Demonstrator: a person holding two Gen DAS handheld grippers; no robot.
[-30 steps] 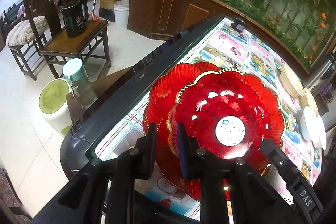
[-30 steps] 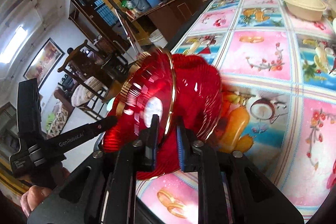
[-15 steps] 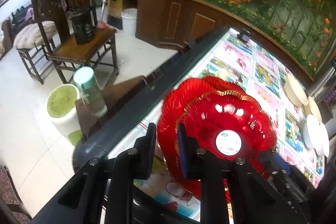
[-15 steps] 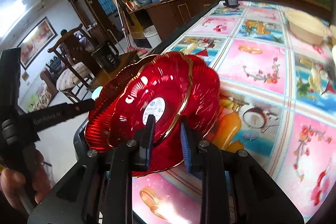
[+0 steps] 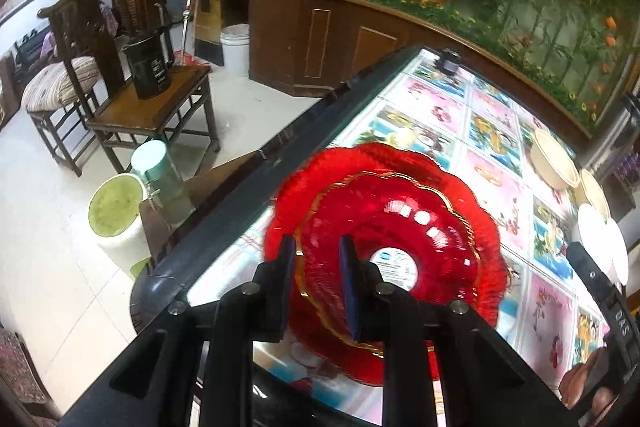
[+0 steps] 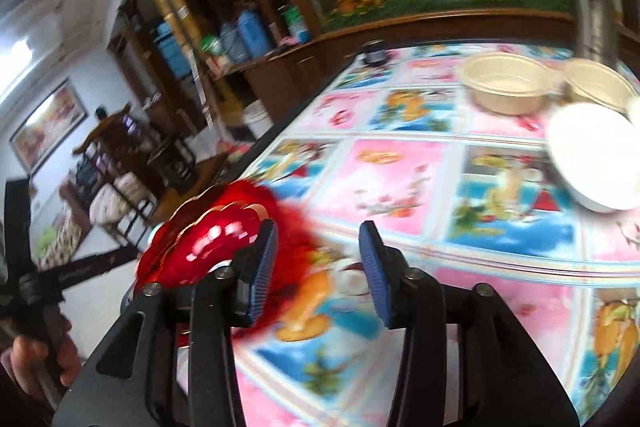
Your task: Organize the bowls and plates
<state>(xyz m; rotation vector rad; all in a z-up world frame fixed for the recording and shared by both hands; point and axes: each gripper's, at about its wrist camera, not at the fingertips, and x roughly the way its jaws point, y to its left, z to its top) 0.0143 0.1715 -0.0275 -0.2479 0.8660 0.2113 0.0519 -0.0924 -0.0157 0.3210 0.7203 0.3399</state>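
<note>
Two red fluted plates lie stacked near the table's left edge: a smaller gold-rimmed plate [image 5: 424, 227] with a round sticker rests on a larger red plate [image 5: 396, 157]. My left gripper [image 5: 318, 259] straddles the near rim. Its jaws are opening slightly, and the gold rim runs through the gap without both pads pressing on it. In the right wrist view the red plates [image 6: 200, 247] sit left of my right gripper [image 6: 318, 239]. Its jaws are opening, with only tablecloth between them. The left gripper's body [image 6: 80, 271] shows at the far left.
Two beige bowls [image 6: 504, 87] [image 6: 596, 83] and a white plate [image 6: 592, 155] stand at the far right of the picture-print tablecloth [image 6: 400, 179]. Beyond the table's dark edge [image 5: 280, 163], a wooden chair [image 5: 152, 115], a white bucket [image 5: 116, 211] and a stool stand on the floor.
My right gripper let go of the gold-rimmed plate, opened wide and swung right, away from the stack. That plate now lies flat on the larger one. My left jaws widened a little.
</note>
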